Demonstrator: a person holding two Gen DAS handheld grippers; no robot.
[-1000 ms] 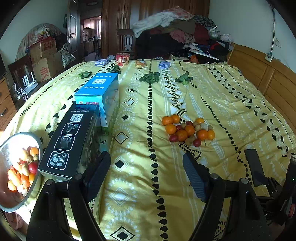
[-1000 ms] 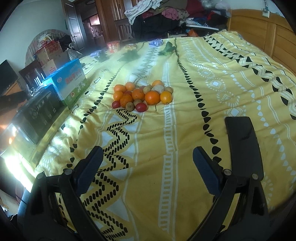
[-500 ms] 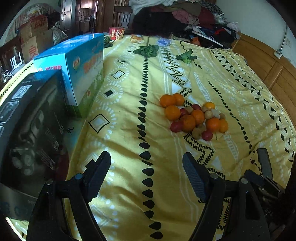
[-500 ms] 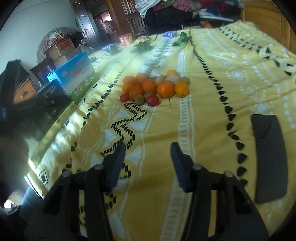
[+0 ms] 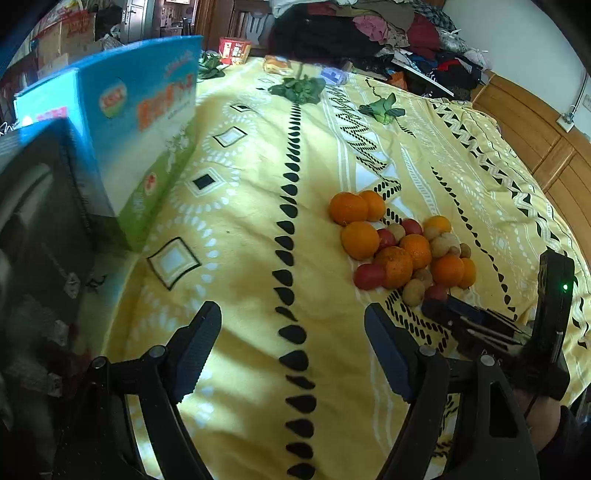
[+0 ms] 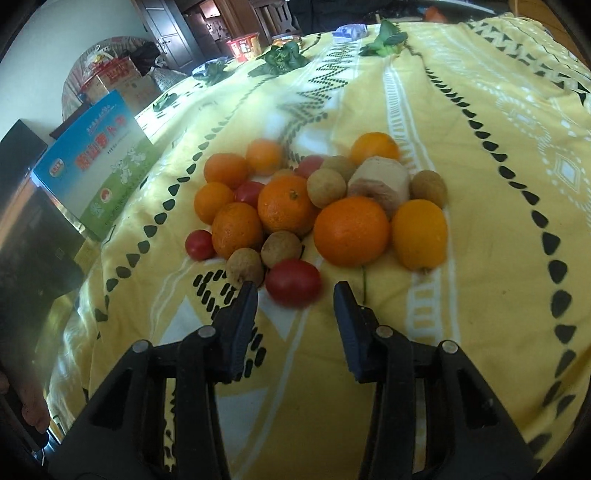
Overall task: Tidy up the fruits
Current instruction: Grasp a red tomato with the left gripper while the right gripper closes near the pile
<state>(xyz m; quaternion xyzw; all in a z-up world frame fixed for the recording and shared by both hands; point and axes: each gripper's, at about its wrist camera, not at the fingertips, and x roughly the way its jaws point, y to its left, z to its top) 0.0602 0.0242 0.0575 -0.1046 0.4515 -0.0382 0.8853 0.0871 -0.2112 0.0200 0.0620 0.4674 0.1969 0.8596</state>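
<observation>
A pile of fruit lies on the yellow patterned bedspread (image 5: 251, 236): oranges (image 6: 351, 230), small red tomatoes and brown longans (image 6: 326, 186). In the right wrist view my right gripper (image 6: 293, 295) is open and empty, its fingertips just short of the nearest red tomato (image 6: 293, 282), which sits in line with the gap. My left gripper (image 5: 293, 325) is open and empty above the bedspread, left of the pile (image 5: 399, 251). The right gripper's body (image 5: 517, 332) shows in the left wrist view beside the pile.
A blue carton (image 5: 122, 122) and a black box (image 5: 37, 229) stand at the bed's left side. Leafy greens (image 5: 299, 88), snack packets and a heap of clothes (image 5: 369, 33) lie at the far end. A wooden headboard (image 5: 546, 140) runs along the right.
Both grippers have moved forward toward the fruit pile. The right gripper has narrowed its opening and now sits right at the nearest tomato. The metal bowl has left the left view.
</observation>
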